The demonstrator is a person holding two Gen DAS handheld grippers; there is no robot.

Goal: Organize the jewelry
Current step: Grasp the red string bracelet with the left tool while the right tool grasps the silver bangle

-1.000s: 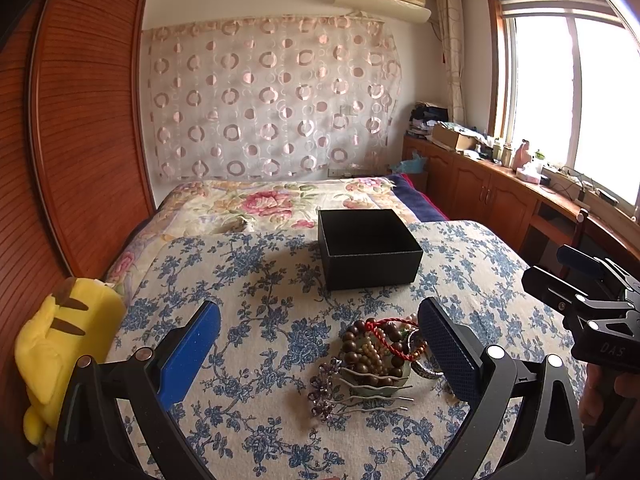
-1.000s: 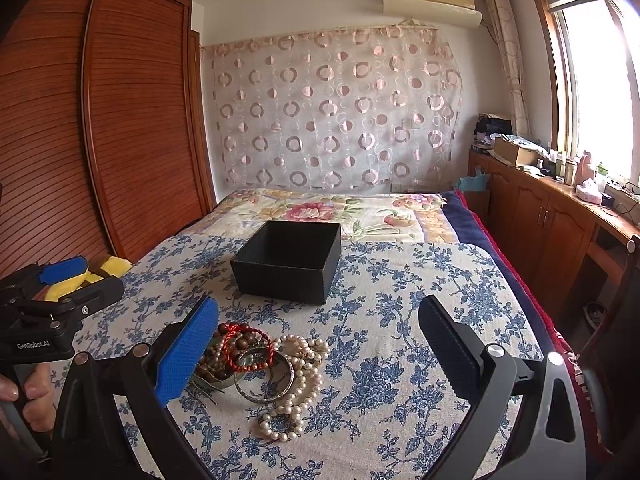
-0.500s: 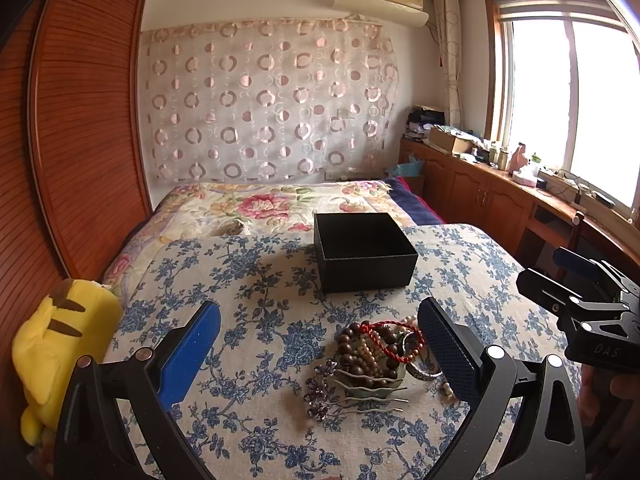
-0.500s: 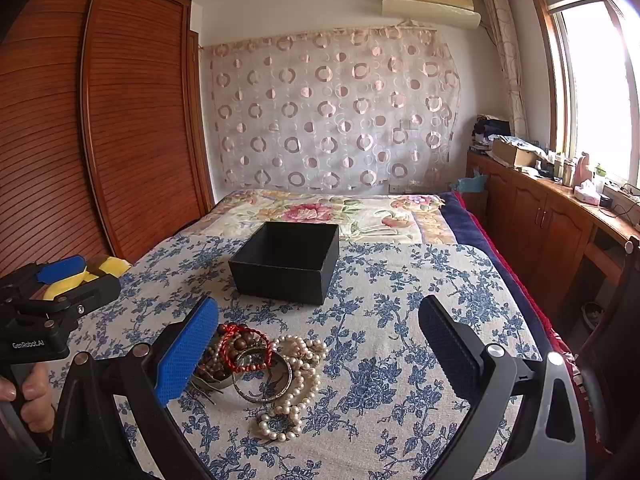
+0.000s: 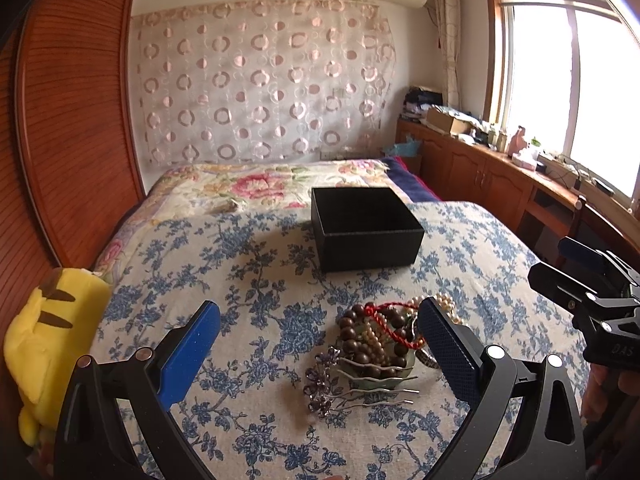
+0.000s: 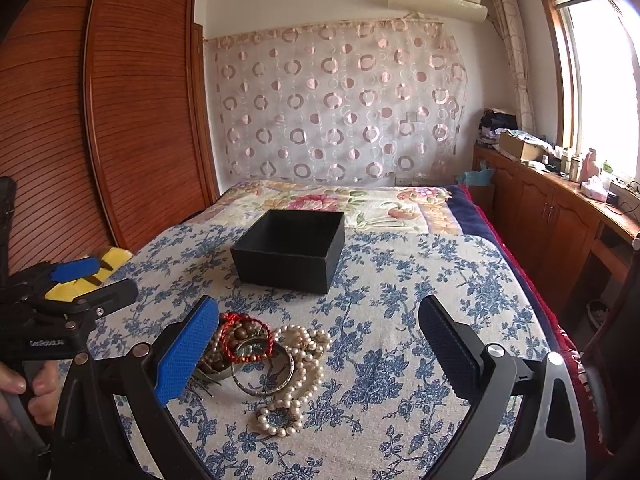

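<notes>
Both hand-held grippers, left (image 5: 318, 354) and right (image 6: 318, 350), are hovering with jaws spread wide and holding nothing over the bed (image 6: 420, 280). The jewelry pile (image 6: 264, 354) is lying on the floral cover, near the open black box (image 6: 290, 250).

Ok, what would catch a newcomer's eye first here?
The jewelry pile on the blue floral bedspread: a red bracelet, brown beads and pearls spilling toward the right. Behind it sits an open black box. Both the left gripper and the right gripper hover open over the pile.
</notes>
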